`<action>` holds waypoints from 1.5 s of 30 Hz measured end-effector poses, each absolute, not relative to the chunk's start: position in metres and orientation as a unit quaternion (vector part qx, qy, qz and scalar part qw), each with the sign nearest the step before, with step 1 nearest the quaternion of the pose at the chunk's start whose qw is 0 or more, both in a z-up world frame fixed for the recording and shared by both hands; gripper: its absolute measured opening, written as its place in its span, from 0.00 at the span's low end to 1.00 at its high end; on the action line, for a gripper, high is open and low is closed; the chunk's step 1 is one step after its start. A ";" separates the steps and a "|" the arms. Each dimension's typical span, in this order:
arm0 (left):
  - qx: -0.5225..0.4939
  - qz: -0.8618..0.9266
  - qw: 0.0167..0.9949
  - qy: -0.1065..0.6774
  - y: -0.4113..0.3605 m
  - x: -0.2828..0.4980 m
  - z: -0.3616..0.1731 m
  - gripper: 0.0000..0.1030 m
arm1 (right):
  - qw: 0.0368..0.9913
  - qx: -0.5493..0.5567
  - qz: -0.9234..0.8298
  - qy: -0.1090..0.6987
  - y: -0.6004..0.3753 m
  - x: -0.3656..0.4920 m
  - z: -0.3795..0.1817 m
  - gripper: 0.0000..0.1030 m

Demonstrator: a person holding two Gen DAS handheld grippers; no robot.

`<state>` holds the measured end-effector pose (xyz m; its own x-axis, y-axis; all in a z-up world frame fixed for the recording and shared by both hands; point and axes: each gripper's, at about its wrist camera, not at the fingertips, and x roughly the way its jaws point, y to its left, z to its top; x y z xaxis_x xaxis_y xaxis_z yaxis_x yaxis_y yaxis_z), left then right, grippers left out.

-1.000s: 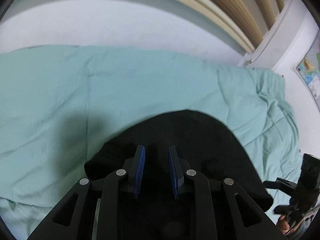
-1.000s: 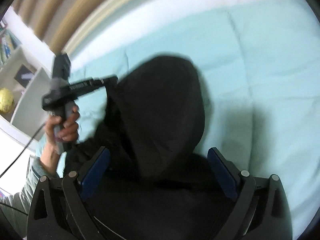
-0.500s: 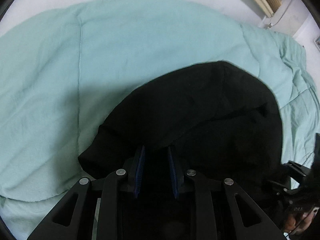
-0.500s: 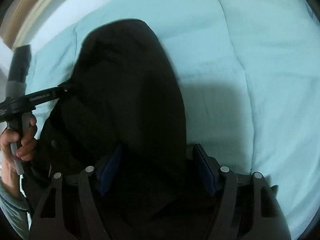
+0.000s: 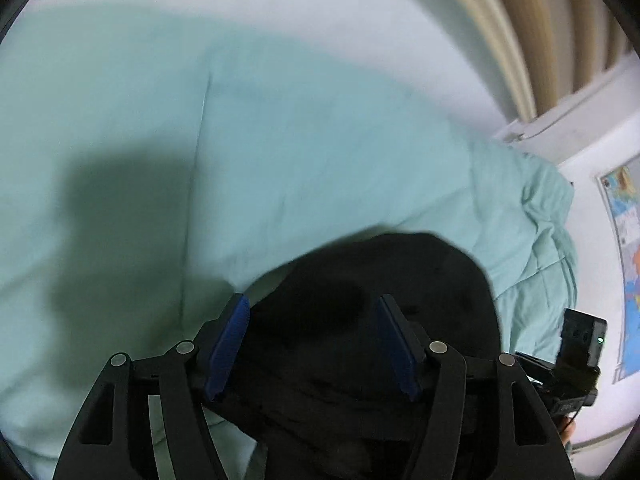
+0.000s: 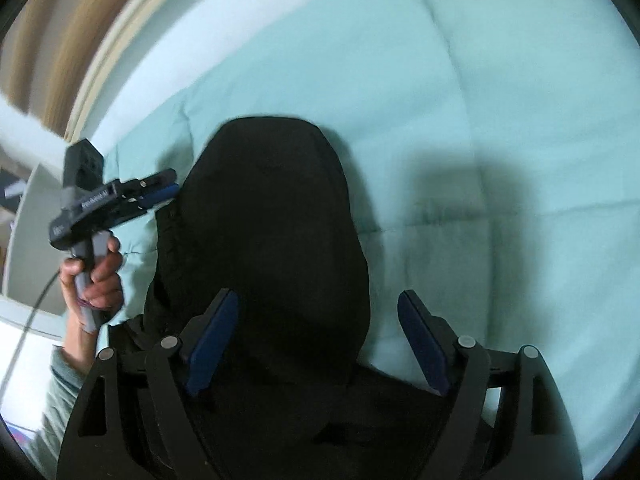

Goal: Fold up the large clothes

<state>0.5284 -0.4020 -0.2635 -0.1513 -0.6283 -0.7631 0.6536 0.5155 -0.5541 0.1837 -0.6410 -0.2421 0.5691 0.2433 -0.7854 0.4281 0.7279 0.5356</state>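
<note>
A black hooded garment (image 5: 380,280) lies on a mint-green quilt (image 5: 280,140), its hood pointing away from me. It also shows in the right wrist view (image 6: 272,220). My left gripper (image 5: 314,336) is open, its blue pads spread above the garment's edge, holding nothing. In the right wrist view the left gripper (image 6: 166,190) shows from the side at the hood's left edge. My right gripper (image 6: 314,340) is open, its blue pads wide apart over the garment's lower part. Fabric below the fingers is hidden.
The quilt (image 6: 500,120) covers the bed to the right and beyond the garment. A white wall and beige curtain (image 5: 540,20) lie past the bed. A colourful map poster (image 5: 624,240) hangs at the right. A white shelf (image 6: 24,208) stands at the left.
My left gripper has opened and let go of the garment, then lifted back. My right gripper has opened wider and drawn back; the hood now lies flat on the quilt.
</note>
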 end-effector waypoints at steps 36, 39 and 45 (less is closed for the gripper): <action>-0.029 -0.506 0.605 0.615 -0.428 0.538 -0.281 0.17 | 0.772 0.395 0.011 0.498 -0.699 0.234 -0.270 0.64; -0.002 -0.533 0.642 0.551 -0.422 0.516 -0.252 0.05 | 0.789 0.343 0.021 0.509 -0.691 0.231 -0.248 0.34; -0.138 -0.585 0.677 0.425 -0.349 0.513 -0.179 0.05 | 0.902 0.148 0.026 0.405 -0.641 0.238 -0.165 0.24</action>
